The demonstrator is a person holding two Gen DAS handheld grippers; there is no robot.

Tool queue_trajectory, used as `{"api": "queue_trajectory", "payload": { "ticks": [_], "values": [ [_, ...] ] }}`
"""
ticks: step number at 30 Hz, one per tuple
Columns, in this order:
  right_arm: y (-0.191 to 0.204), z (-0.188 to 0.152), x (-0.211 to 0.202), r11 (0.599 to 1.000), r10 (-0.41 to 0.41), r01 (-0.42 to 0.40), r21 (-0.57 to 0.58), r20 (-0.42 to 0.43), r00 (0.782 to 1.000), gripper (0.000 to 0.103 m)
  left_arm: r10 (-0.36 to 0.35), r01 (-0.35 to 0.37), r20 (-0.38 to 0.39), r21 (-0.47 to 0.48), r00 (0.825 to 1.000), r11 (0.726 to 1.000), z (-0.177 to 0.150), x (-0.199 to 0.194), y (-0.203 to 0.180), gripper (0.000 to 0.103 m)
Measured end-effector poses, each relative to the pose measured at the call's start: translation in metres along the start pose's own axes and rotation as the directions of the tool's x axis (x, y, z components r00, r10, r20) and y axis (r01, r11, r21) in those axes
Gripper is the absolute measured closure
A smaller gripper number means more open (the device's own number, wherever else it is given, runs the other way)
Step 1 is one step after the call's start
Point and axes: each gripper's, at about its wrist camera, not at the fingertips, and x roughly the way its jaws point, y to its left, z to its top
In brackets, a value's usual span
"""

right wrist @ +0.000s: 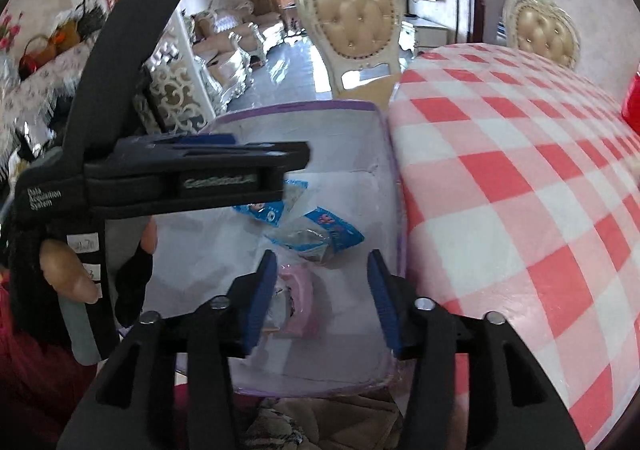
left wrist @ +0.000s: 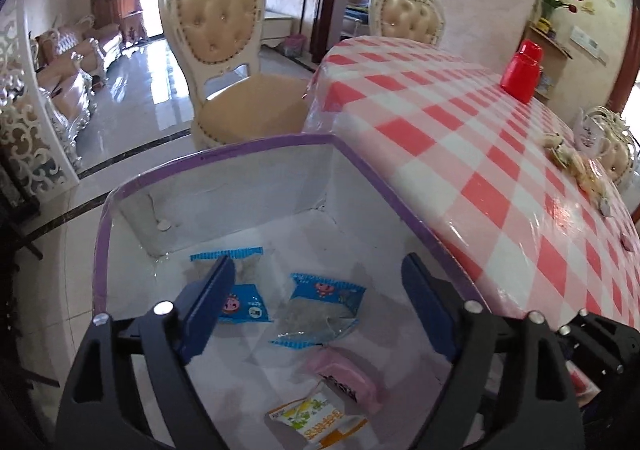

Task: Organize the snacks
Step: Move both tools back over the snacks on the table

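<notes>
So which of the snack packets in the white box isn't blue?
Two: the pink packet and the yellow-and-white packet, both nearest the camera in the purple-rimmed white box; the other three are blue.

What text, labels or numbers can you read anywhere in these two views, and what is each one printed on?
"Data Acquisition System": white print on the black body of the left gripper, seen in the right wrist view.
Embossed brand plate on the same gripper: too blurred to read.
Handwritten paper tags on its handle: unclear.
Yellow-and-white snack packet in the box: print too blurred.
Blue snack packets: cartoon face only, text too small.
Pink packet: unreadable.
</notes>
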Motion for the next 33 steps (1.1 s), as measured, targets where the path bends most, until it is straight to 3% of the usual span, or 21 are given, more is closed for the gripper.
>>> {"api": "queue_trajectory", "payload": {
  "ticks": [4,7,12,16,20,23,24,28,31,33],
  "values": [
    [-0.013,-0.002,-0.011,0.999,-0.029,0.027,0.035,0.037,0.999,0.031,0.066,-0.066,-0.004,0.009,0.998,0.998,0.0,0.0,-0.007,0.009],
    [-0.026,-0.005,-0.024,0.996,-0.049,0.044,0.073,0.08,0.996,0.017,0.066,-0.066,0.005,0.029,0.998,0.997,0.0,-0.004,-0.015,0.008],
    [-0.051,-0.017,-0.059,0.988,-0.124,0.1,0.12,0.209,0.97,0.016,0.056,-0.058,0.031,0.048,0.998,0.997,0.002,-0.01,-0.041,0.005],
    [-0.086,-0.03,-0.08,0.966,-0.206,0.166,0.196,0.206,0.957,0.016,-0.038,0.033,0.054,0.085,0.998,0.996,0.004,-0.018,-0.089,0.003],
    [-0.14,-0.057,-0.108,0.904,-0.299,0.218,0.369,0.179,0.937,0.016,-0.181,0.166,0.07,0.186,0.981,0.969,0.01,-0.02,-0.162,0.002],
    [-0.189,-0.087,-0.14,0.829,-0.32,0.187,0.527,0.174,0.931,0.016,-0.281,0.259,0.072,0.223,0.957,0.94,0.017,-0.011,-0.213,0.002],
    [-0.205,-0.099,-0.155,0.795,-0.36,0.209,0.569,0.166,0.918,0.016,-0.311,0.29,0.06,0.236,0.948,0.928,0.021,-0.004,-0.236,0.002],
    [-0.26,-0.139,-0.208,0.662,-0.51,0.283,0.694,0.141,0.848,0.016,-0.36,0.346,-0.001,0.277,0.933,0.896,0.035,0.028,-0.314,0.002],
    [-0.303,-0.159,-0.235,0.583,-0.542,0.284,0.761,0.104,0.834,0.016,-0.368,0.366,-0.053,0.302,0.928,0.88,0.046,0.06,-0.368,0.002],
    [-0.328,-0.158,-0.241,0.583,-0.543,0.304,0.753,0.083,0.835,0.016,-0.369,0.375,-0.077,0.307,0.926,0.875,0.054,0.079,-0.396,0.002]
  ]
}}
